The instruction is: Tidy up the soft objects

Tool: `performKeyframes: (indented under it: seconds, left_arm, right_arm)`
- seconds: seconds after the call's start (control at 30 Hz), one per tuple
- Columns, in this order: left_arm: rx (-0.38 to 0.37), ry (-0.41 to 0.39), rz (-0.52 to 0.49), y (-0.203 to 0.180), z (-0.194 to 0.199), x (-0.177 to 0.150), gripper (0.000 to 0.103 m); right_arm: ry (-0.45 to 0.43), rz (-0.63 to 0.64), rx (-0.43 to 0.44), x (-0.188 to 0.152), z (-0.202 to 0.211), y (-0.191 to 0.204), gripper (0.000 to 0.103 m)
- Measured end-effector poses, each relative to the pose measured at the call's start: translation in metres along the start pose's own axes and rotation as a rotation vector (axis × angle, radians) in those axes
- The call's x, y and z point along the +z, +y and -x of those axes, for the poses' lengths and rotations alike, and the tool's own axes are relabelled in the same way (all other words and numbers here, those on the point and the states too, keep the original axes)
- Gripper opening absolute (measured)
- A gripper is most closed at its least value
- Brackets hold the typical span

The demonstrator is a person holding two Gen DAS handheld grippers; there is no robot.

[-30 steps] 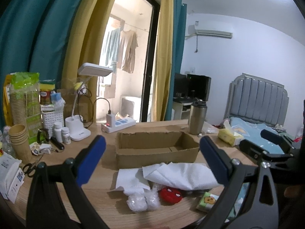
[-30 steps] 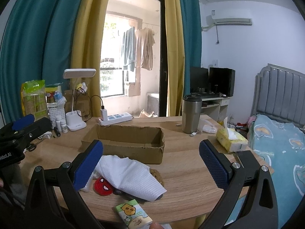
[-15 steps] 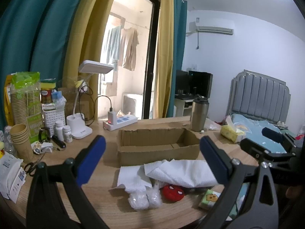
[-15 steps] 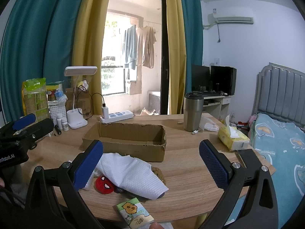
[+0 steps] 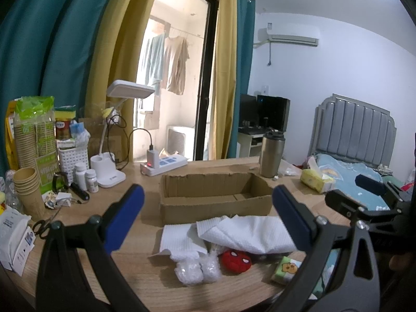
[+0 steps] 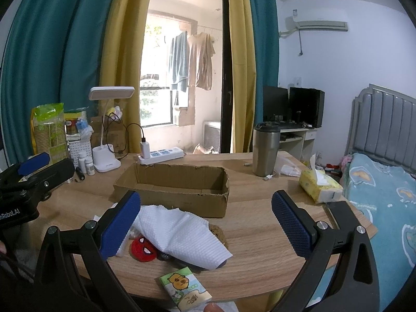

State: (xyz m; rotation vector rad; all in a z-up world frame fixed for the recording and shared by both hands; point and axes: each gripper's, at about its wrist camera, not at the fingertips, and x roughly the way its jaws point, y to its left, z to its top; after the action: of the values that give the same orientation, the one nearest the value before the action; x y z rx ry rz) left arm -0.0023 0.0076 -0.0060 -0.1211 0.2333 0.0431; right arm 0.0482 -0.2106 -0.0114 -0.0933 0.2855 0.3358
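An open cardboard box [image 5: 213, 197] [image 6: 174, 184] lies on the round wooden table [image 6: 260, 234]. In front of it is a pile of soft things: white paper towels [image 5: 247, 234] [image 6: 179, 234], a red spider-face plush [image 5: 236, 261] [image 6: 143, 249], two clear plastic bundles [image 5: 197, 269] and a small cartoon tissue pack [image 5: 287, 269] [image 6: 186, 287]. My left gripper [image 5: 208, 221] is open and empty, above the pile. My right gripper [image 6: 205, 223] is open and empty, over the towels. Each gripper shows in the other's view, the right one [image 5: 369, 189] and the left one [image 6: 33, 166].
A steel tumbler [image 5: 271, 156], a yellow tissue box [image 5: 316, 183], a power strip [image 5: 163, 165] and a desk lamp [image 5: 109, 171] stand behind the box. Paper cups [image 5: 26, 189], bottles [image 5: 85, 179] and scissors [image 5: 44, 225] crowd the left. A bed [image 6: 384, 195] is at the right.
Both grippers have risen or tilted slightly, so the box and pile sit a little lower in view. Nothing on the table has moved. Both grippers stay open.
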Motion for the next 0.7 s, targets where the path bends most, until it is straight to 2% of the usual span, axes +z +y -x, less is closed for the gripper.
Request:
performKeyframes:
  seconds: [0.7]
  left_arm:
    - [0.002, 0.001, 0.003, 0.0001, 0.0013, -0.0036, 0.100]
  right_arm:
    - [0.012, 0.001, 0.000, -0.0005, -0.0023, 0.0008, 0.103]
